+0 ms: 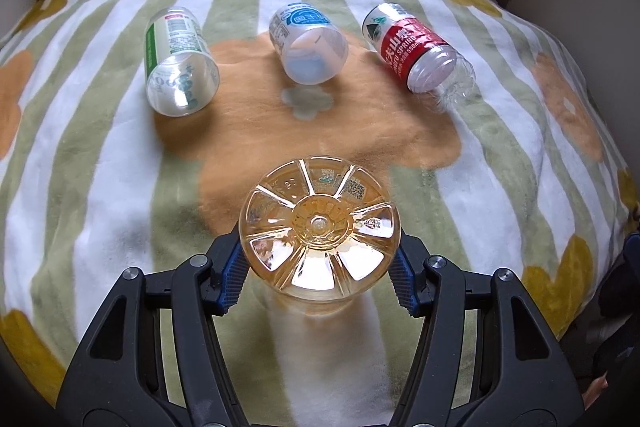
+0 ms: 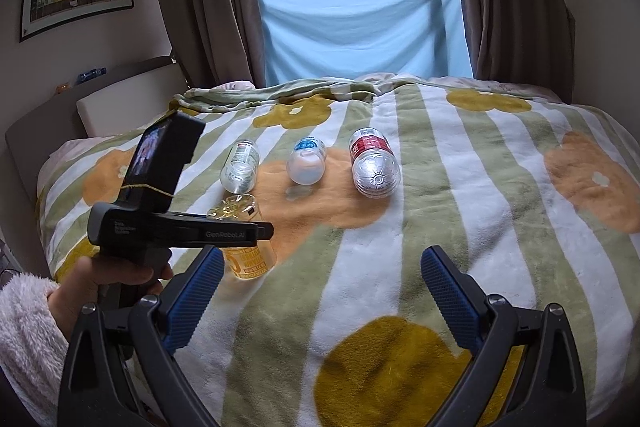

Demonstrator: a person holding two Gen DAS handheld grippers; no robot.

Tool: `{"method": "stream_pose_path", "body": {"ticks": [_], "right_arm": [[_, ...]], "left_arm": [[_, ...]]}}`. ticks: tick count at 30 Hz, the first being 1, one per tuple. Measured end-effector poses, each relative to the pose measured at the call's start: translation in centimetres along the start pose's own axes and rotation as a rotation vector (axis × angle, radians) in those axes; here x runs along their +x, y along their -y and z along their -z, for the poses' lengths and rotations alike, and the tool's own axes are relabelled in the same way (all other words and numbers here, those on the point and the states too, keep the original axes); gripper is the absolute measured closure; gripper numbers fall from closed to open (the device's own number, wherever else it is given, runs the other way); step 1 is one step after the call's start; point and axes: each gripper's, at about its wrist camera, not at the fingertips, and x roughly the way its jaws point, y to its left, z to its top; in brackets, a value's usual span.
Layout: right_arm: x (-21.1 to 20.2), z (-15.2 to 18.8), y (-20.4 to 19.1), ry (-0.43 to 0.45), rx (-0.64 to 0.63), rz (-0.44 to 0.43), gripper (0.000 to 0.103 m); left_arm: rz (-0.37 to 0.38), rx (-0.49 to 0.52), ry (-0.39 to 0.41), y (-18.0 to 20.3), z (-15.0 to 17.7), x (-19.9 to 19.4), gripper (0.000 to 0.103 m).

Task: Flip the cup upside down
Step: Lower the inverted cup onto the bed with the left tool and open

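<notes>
A clear amber plastic cup (image 1: 320, 223) sits between the blue pads of my left gripper (image 1: 318, 261), its ribbed base turned toward the camera. The pads press on its two sides, so the gripper is shut on it. In the right wrist view the same amber cup (image 2: 248, 259) stands base-up with its mouth down on the blanket, partly hidden behind the left gripper's black body (image 2: 160, 227), which a hand (image 2: 112, 279) holds. My right gripper (image 2: 320, 291) hovers open over the blanket, nearer than the cup and to its right, with nothing between its fingers.
Three cut-bottle cups lie on their sides farther back: green-labelled (image 1: 180, 63), blue-labelled (image 1: 310, 43), red-labelled (image 1: 416, 51). All rest on a soft striped flower-print blanket (image 1: 100, 187) covering a bed. A headboard (image 2: 48, 131) is at left, with curtains and a window behind.
</notes>
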Motion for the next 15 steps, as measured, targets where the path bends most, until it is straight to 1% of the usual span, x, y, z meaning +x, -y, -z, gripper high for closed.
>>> {"method": "stream_pose_path", "body": {"ticks": [3, 5, 6, 7, 9, 12, 15], "right_arm": [[-0.1, -0.1, -0.1, 0.000, 0.000, 0.000, 0.004], [-0.2, -0.2, -0.2, 0.001, -0.003, 0.002, 0.004], [-0.2, -0.2, -0.2, 0.003, -0.003, 0.003, 0.004], [-0.3, -0.3, -0.3, 0.005, -0.004, 0.004, 0.004], [-0.2, -0.4, -0.5, 0.008, -0.005, 0.004, 0.004], [-0.2, -0.5, -0.9, 0.009, -0.009, 0.005, 0.004], [-0.1, -0.7, -1.3, 0.010, -0.014, 0.005, 0.004]], "left_arm": [[0.001, 0.010, 0.015, 0.1, 0.0, -0.3, 0.046], [0.000, 0.015, 0.041, 0.1, 0.0, -0.8, 0.034], [-0.007, 0.017, 0.058, 0.2, 0.0, -1.2, 0.015], [-0.016, 0.023, 0.082, 0.3, 0.0, -1.7, 0.000], [-0.031, 0.050, 0.133, 0.5, 0.0, -2.8, 0.000], [-0.058, 0.089, 0.156, 0.7, -0.1, -3.8, 0.000], [-0.037, 0.072, 0.170, 0.0, 0.1, -4.9, 0.000]]}}
